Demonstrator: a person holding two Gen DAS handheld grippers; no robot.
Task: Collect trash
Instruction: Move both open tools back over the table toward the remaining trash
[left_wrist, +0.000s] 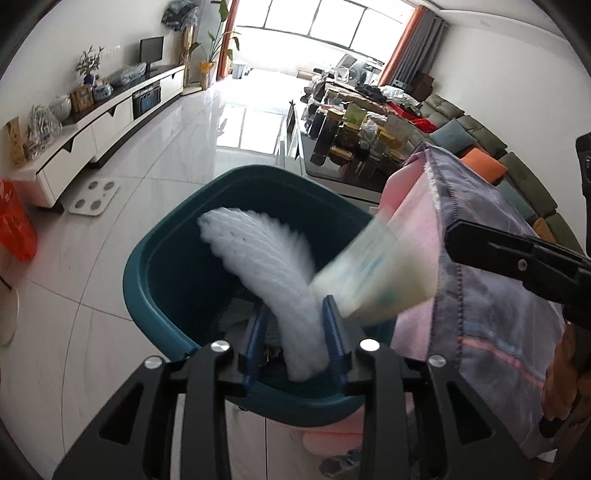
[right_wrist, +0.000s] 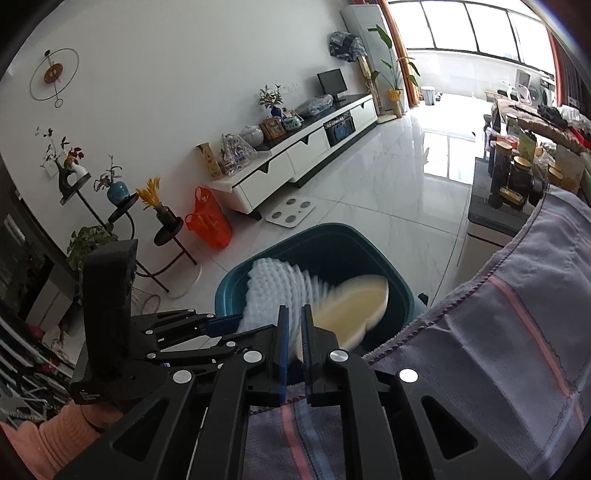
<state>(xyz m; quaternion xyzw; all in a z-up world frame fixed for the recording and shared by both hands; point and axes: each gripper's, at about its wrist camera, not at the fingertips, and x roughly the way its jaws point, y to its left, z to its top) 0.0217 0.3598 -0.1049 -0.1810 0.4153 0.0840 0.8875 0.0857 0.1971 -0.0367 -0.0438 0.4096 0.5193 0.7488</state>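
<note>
Right over the mouth of the dark teal plastic bin (left_wrist: 147, 243), at 12 o'clock from both wrist cams, so basically the drop step. White ribbed foam net sleeve (left_wrist: 258, 251) sitting between the blue fingers of the left gripper (left_wrist: 295, 306), curling up toward 11 o'clock with its far end over the bin's inside. Fingers parted there, brushing the foam on the 3 o'clock side at most, visible gap on the 9 o'clock side, so no real squeeze. Blurry pale cream foam piece (left_wrist: 380, 277) at 2 o'clock, also above the opening, near edge right at the tips of the right gripper (right_wrist: 294, 310). Only a thin slit between those fingers; can't tell whether pinching the cream piece or clear of it.

Tips for doing this bit well, just my read:
- Keep both sets of tips inside the rim line, not out over the white tile floor (left_wrist: 110, 295).
- Spread the left fingers wider so the sleeve slides off instead of snagging on the 3 o'clock pad. Tiny shake if stuck.
- Mind the striped lilac-and-pink towel (left_wrist: 491, 295) hanging at 3 o'clock, just beside the rim, probably easy to drag in with the trash.
- Check both pieces down inside before pulling away.
</note>
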